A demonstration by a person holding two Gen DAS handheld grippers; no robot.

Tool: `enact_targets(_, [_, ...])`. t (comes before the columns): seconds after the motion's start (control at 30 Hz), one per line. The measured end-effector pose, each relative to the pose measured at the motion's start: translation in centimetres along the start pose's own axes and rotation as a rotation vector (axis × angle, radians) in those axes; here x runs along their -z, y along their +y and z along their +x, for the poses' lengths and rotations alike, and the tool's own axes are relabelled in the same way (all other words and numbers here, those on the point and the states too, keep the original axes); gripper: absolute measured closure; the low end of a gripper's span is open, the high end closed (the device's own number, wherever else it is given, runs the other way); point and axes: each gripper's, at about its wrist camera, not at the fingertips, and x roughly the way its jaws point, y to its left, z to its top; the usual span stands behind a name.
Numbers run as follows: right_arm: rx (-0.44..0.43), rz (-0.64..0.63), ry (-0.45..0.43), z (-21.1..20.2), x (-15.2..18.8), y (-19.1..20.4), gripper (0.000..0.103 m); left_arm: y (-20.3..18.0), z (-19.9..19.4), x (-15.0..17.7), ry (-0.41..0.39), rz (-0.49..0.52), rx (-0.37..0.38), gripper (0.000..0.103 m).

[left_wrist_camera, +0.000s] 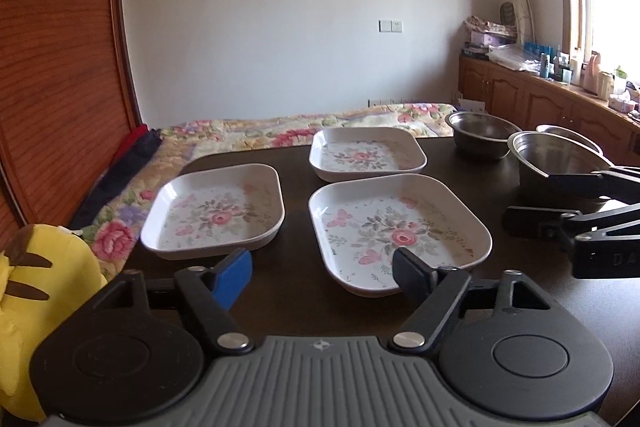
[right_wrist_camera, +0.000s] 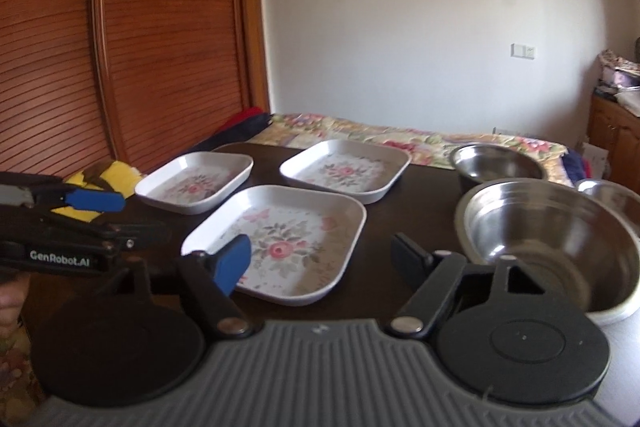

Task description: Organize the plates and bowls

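3 square white plates with rounded corners and raised rims sit on the dark table (left_wrist_camera: 296,291), each printed inside with a pink rose, grey-green leaves and pale pink butterflies. In the left wrist view the left plate (left_wrist_camera: 214,211) lies at centre left, the far plate (left_wrist_camera: 366,155) at upper centre, and the near plate (left_wrist_camera: 396,231) at centre right, its front edge just behind the black fingertip of the left gripper (left_wrist_camera: 324,273). That gripper's jaws stand wide apart with nothing between them, one fingertip padded blue, the other black. 3 plain steel bowls cluster at the right of the frame: a far bowl (left_wrist_camera: 482,133), a near bowl (left_wrist_camera: 560,157) and a third bowl (left_wrist_camera: 568,133) behind it, mostly hidden. In the right wrist view the right gripper (right_wrist_camera: 324,263) is also spread wide and empty, its blue pad over the near plate's front left corner and its black finger just left of the near bowl, whose shiny, brushed interior fills the right centre. A floral bedspread (left_wrist_camera: 280,133) lies beyond the table.
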Motion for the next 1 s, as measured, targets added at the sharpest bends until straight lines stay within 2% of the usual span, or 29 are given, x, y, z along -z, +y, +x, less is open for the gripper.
enact_targets(0.13, [-0.026,0.011,0.047,1.6,-0.7,-0.5,0.036,0.5,1.1,-0.6,0.024,0.003,0.001,0.035])
enact_targets(0.3, [-0.034,0.022,0.097,3.5,-1.0,-1.1,0.048,1.5,2.6,-1.6,0.061,-0.025,0.037,0.046])
enact_targets(0.4, [-0.027,0.021,0.116,4.4,-0.9,-1.3,0.052,1.9,3.4,-1.8,0.071,-0.03,0.042,0.047])
enact_targets(0.7, [-0.029,0.019,0.157,6.2,-1.0,-1.6,0.056,2.5,5.5,-2.1,0.107,-0.02,0.047,0.062])
enact_targets(1.0, [-0.024,0.027,0.18,7.2,-1.0,-2.0,0.057,2.7,6.9,-2.5,0.136,-0.046,0.089,0.063])
